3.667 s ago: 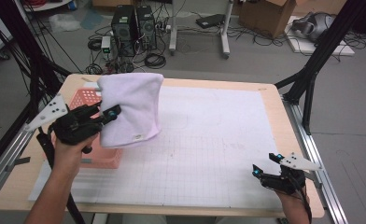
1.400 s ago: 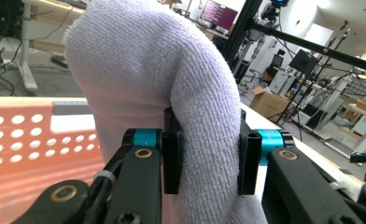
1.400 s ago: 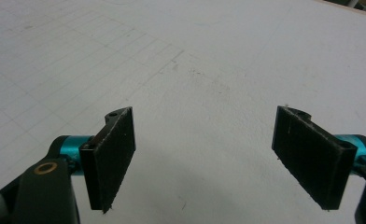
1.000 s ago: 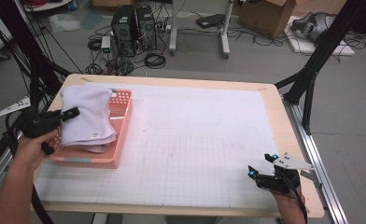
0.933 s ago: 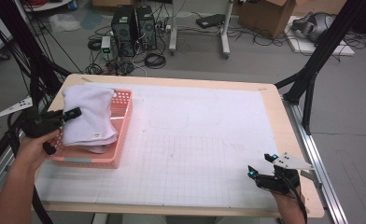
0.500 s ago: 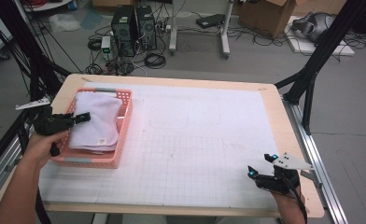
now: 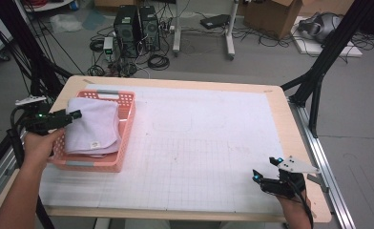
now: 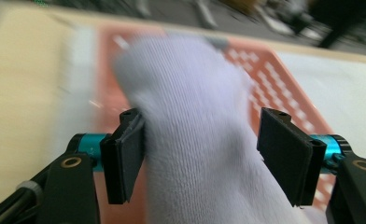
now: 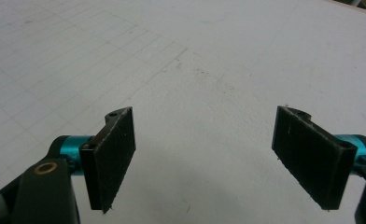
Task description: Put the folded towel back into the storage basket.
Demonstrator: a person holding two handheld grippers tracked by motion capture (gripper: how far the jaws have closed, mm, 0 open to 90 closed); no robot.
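Observation:
A folded white towel (image 7: 92, 131) lies in the pink plastic basket (image 7: 129, 119) at the left of the table. My left gripper (image 7: 74, 115) hovers at the towel's left edge, pointing right. In the left gripper view its jaws (image 8: 202, 140) straddle a raised fold of the towel (image 8: 195, 121). They have just been opening: the right pad (image 8: 284, 154) stands off the cloth and the left pad (image 8: 125, 154) barely brushes it. My right gripper (image 7: 264, 168) rests near the front right corner, open, with bare white mat (image 9: 204, 84) between its pads.
A white gridded mat (image 7: 204, 143) covers most of the wooden table (image 7: 280, 95). Black frame struts (image 7: 318, 71) rise at the right and left edges. Computers, cables and boxes stand on the floor beyond the far edge.
The towel, earlier held up by my left gripper, now lies in the basket. The left jaws have spread apart off the cloth and the hand has lifted slightly. The right gripper stayed put.

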